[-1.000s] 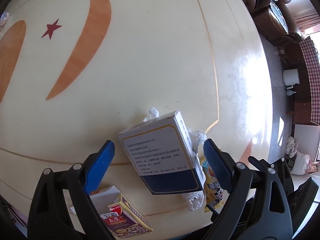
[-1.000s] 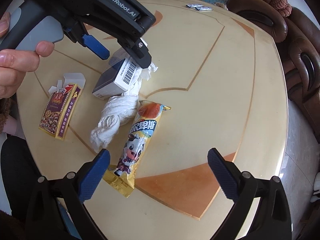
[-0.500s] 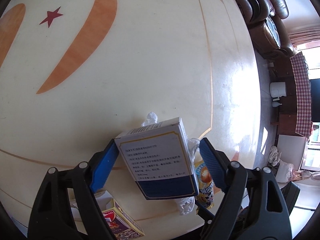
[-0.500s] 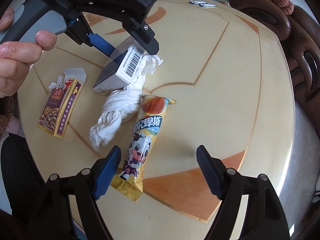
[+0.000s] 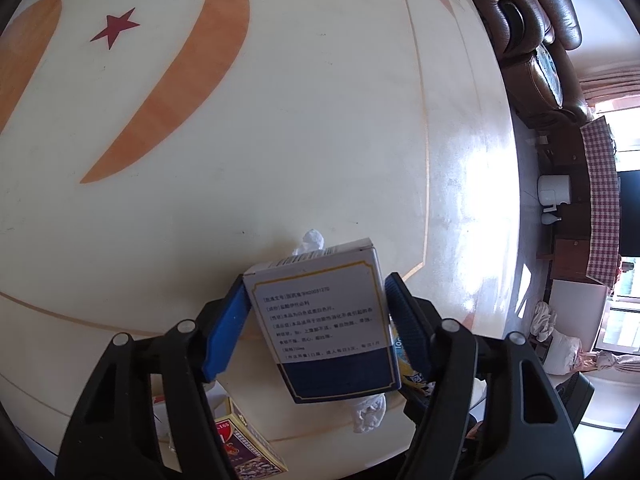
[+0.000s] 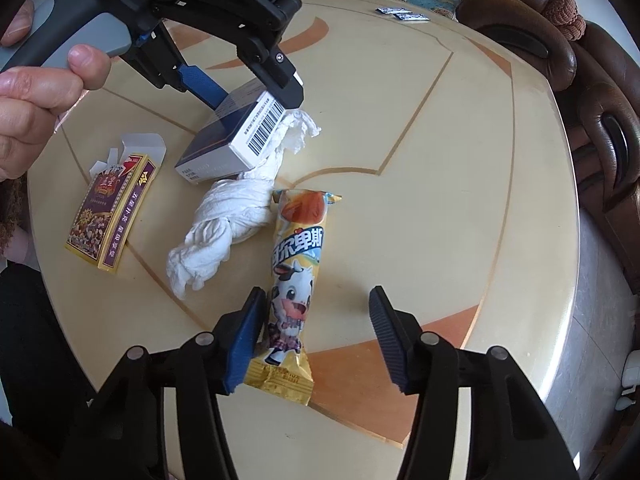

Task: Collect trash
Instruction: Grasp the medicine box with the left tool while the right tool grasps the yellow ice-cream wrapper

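A white and navy medicine box (image 5: 332,328) lies tilted on a twisted white tissue (image 6: 228,220). My left gripper (image 5: 316,300) straddles the box, its jaws closing, and both blue pads touch the box's sides. In the right wrist view the same box (image 6: 224,140) sits under the left gripper (image 6: 244,92), which a hand (image 6: 36,96) holds. A yellow snack wrapper (image 6: 296,264) with a cartoon cow lies between the closing jaws of my right gripper (image 6: 318,300). Its left pad touches the wrapper's edge, while the right pad stands well apart from it.
A purple and gold card box (image 6: 108,216) with an open white flap lies left of the tissue. The round cream table (image 6: 420,160) has orange inlays. Two small packets (image 6: 400,14) lie at its far edge. Brown leather sofas (image 6: 600,100) ring the table on the right.
Both grippers' jaws have narrowed. The left pads came in from wide apart onto the medicine box. The right jaws drew in around the snack wrapper's lower end.
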Action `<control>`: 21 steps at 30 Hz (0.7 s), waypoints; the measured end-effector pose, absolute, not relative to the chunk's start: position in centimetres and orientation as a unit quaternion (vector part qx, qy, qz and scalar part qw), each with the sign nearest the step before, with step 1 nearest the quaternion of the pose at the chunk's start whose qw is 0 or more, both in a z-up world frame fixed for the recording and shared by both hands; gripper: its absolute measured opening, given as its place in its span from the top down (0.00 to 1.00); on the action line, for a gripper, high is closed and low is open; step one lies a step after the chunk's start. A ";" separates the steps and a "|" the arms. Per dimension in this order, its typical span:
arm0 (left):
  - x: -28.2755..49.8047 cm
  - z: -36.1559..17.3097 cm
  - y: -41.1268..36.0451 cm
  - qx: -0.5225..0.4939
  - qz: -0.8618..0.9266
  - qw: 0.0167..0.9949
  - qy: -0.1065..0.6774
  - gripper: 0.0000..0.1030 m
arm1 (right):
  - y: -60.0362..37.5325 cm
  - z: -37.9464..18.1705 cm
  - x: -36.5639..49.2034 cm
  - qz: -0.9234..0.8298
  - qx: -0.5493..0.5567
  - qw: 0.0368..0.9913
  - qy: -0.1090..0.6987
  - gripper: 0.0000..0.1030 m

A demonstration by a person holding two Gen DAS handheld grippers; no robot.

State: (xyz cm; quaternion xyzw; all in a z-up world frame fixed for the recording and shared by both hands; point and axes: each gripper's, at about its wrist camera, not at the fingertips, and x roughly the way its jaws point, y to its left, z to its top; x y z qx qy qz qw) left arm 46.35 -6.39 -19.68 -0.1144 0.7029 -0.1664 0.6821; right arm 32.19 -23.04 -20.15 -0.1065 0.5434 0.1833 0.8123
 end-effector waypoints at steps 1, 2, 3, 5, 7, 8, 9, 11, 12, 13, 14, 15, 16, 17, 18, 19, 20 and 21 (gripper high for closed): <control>46.3 -19.7 -6.4 -0.114 -0.165 0.683 0.703 0.35 | -23.1 -20.1 32.2 0.183 -0.106 0.813 0.543 0.58; 46.2 -19.6 -6.5 -0.111 -0.164 0.684 0.703 0.35 | -23.3 -20.1 32.2 0.182 -0.106 0.814 0.541 0.65; 46.1 -19.6 -6.5 -0.107 -0.163 0.685 0.702 0.35 | -23.3 -20.0 32.1 0.181 -0.105 0.814 0.541 0.68; 46.0 -19.4 -6.6 -0.101 -0.161 0.688 0.700 0.35 | -23.5 -20.0 32.2 0.181 -0.106 0.814 0.542 0.72; 46.0 -19.1 -6.6 -0.099 -0.163 0.690 0.698 0.35 | -23.4 -20.0 32.2 0.181 -0.106 0.814 0.542 0.74; 46.0 -19.0 -6.5 -0.098 -0.161 0.691 0.697 0.35 | -23.4 -19.9 32.2 0.181 -0.107 0.814 0.541 0.76; 46.0 -18.9 -6.5 -0.096 -0.160 0.693 0.697 0.35 | -23.3 -19.9 32.1 0.181 -0.108 0.814 0.541 0.77; 46.0 -18.7 -6.4 -0.094 -0.160 0.695 0.695 0.36 | -23.1 -19.9 32.0 0.183 -0.109 0.813 0.541 0.82; 45.9 -18.6 -6.4 -0.091 -0.159 0.696 0.694 0.36 | -23.1 -19.9 32.0 0.182 -0.111 0.814 0.541 0.82; 45.8 -18.5 -6.3 -0.090 -0.158 0.697 0.693 0.36 | -23.0 -19.9 31.9 0.181 -0.112 0.814 0.540 0.83; 45.7 -18.4 -6.2 -0.090 -0.158 0.698 0.692 0.36 | -22.9 -19.9 31.9 0.181 -0.113 0.813 0.541 0.83; 45.7 -18.2 -6.2 -0.090 -0.158 0.699 0.692 0.36 | -22.8 -19.8 31.9 0.181 -0.114 0.813 0.542 0.83; 45.6 -18.1 -6.1 -0.089 -0.158 0.700 0.691 0.36 | -22.8 -19.7 31.9 0.179 -0.115 0.813 0.542 0.83; 45.5 -17.9 -6.0 -0.088 -0.158 0.701 0.689 0.36 | -22.8 -19.6 31.9 0.176 -0.115 0.814 0.542 0.83; 45.5 -17.7 -5.9 -0.088 -0.158 0.703 0.688 0.36 | -22.8 -19.5 31.9 0.176 -0.113 0.814 0.543 0.83; 45.4 -17.5 -5.8 -0.086 -0.159 0.705 0.686 0.36 | -22.8 -19.4 31.8 0.176 -0.111 0.814 0.542 0.83; 45.2 -17.3 -5.7 -0.085 -0.160 0.706 0.685 0.36 | -22.8 -19.2 31.8 0.175 -0.112 0.815 0.541 0.83; 45.0 -17.1 -5.6 -0.084 -0.160 0.708 0.683 0.36 | -22.8 -19.0 31.7 0.173 -0.114 0.816 0.540 0.83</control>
